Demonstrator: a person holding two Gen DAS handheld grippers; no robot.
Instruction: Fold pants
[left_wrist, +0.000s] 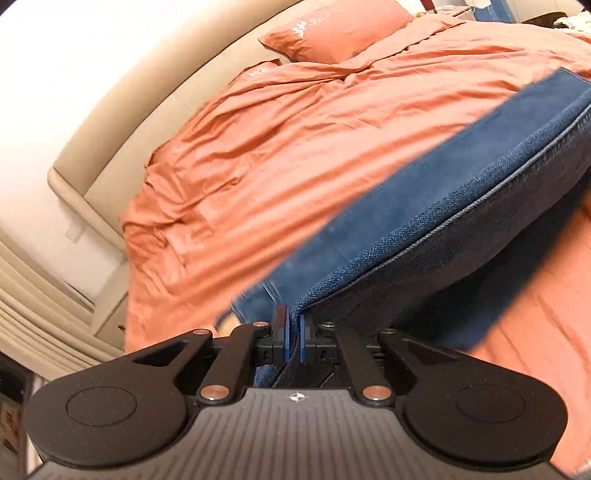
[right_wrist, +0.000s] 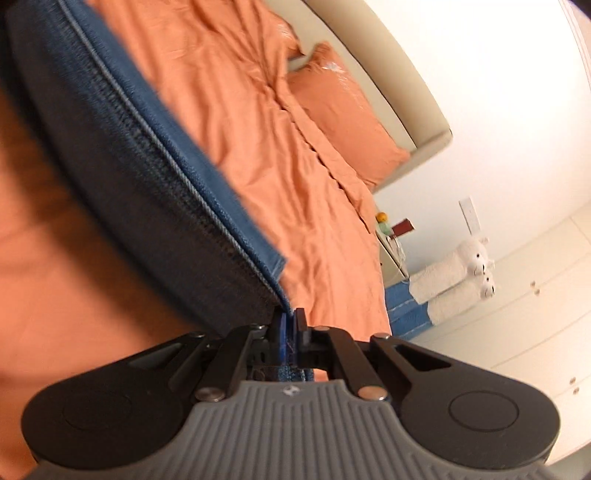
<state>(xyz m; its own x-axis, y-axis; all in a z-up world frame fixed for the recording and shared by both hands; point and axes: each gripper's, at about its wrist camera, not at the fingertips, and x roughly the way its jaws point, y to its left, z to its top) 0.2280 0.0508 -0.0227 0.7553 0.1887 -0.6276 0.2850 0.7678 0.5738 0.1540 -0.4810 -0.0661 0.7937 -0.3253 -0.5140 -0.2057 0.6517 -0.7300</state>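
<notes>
Blue denim pants (left_wrist: 443, 206) hang stretched above an orange bed. My left gripper (left_wrist: 294, 314) is shut on one end of the pants' edge. My right gripper (right_wrist: 290, 317) is shut on the other end of the pants (right_wrist: 122, 147). The denim spans from each gripper up and away across the view, with a seam line along it. The cloth is lifted off the bed and blurred by motion. The far part of the pants is out of view.
The orange bed cover (left_wrist: 277, 147) is wrinkled, with orange pillows (left_wrist: 332, 33) by a beige headboard (left_wrist: 147, 110). In the right wrist view a nightstand (right_wrist: 391, 254), white plush toys (right_wrist: 458, 273) and white cupboards (right_wrist: 535, 314) stand beside the bed.
</notes>
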